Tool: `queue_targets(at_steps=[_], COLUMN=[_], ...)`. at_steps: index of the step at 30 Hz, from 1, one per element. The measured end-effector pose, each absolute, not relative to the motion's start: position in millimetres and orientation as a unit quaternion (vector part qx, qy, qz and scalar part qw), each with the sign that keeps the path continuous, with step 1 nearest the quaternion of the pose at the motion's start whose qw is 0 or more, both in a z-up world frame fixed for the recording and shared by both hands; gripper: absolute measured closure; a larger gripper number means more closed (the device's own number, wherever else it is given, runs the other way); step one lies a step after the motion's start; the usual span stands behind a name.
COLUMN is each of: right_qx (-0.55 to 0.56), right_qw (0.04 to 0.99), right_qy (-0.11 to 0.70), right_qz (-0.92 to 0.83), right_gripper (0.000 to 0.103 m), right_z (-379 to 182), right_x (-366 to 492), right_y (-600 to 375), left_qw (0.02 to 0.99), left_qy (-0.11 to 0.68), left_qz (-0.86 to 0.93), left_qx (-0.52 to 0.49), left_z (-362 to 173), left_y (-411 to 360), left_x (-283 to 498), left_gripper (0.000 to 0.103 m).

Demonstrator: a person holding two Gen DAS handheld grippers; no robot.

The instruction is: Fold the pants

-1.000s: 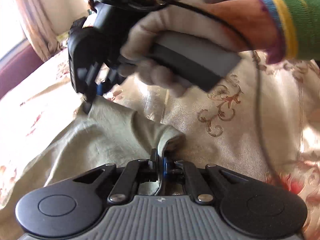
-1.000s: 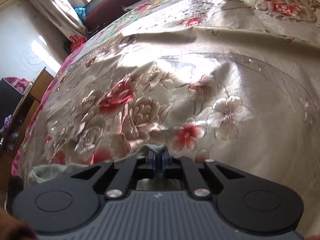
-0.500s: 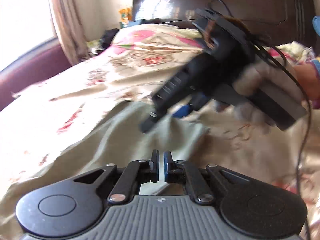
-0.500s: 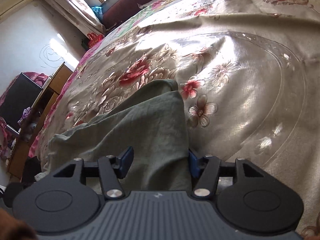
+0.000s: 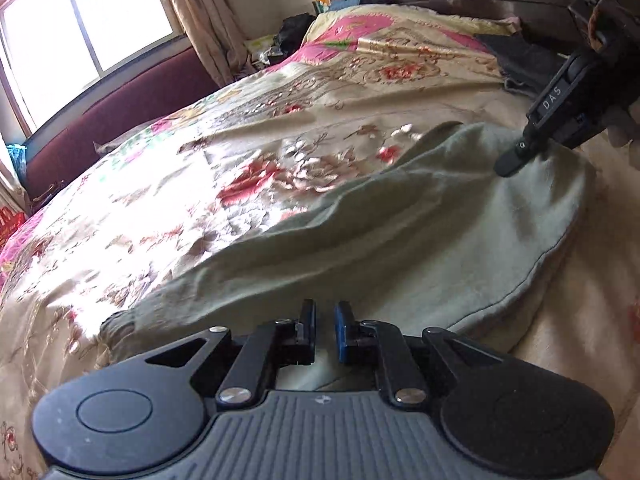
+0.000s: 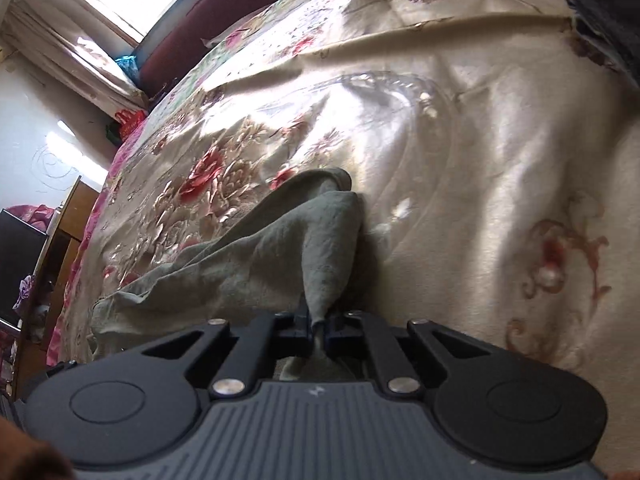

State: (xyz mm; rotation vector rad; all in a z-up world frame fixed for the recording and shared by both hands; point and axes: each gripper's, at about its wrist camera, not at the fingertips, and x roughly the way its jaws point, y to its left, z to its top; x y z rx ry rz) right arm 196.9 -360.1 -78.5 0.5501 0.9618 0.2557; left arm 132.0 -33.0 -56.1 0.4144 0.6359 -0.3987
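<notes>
Pants (image 6: 256,264) pinched in right claw (image 6: 318,326), just closed; left claw (image 5: 325,330) narrowly parted, opening, empty.

Sage-green matt woven cloth pants (image 5: 400,236) are lying on glossy satin floral bedspread (image 5: 180,184), beside matt black plastic gripper (image 5: 324,330) with shiny metal rivets.

The left gripper (image 5: 325,330) hangs over the green pants (image 5: 400,240), its jaws just opened a little, nothing between them. The right gripper (image 5: 510,166) touches the pants on the floral bedspread (image 5: 200,184).
</notes>
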Motion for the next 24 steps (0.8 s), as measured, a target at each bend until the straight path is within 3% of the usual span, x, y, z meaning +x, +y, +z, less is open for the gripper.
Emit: queue_targets(at_steps=[3,8,18,24], right_qx=[0.236,0.232,0.145,0.070], right_qw=[0.853,0.864,0.874,0.856], right_qy=[0.454,0.438,0.410,0.441], right_qz=[0.098,0.089,0.216,0.259], right_gripper=[0.098,0.098,0.098,0.098], right_z=[-59,-29,43,27], right_x=[186,185,194,200], right_y=[-377,-382,-243,-148], left_qw=[0.924,0.911,0.922,0.930], left_qy=[0.284,0.321,0.315,0.304], left_qz=[-0.191,-0.174,-0.129,-0.129], left_qx=[0.169,0.193,0.187,0.163], left_z=[-44,-84,-77,-72], left_y=[-41,-50,-29,-10], left_x=[146,171,150,134], left_gripper=[0.075,0.070,0.068,0.068])
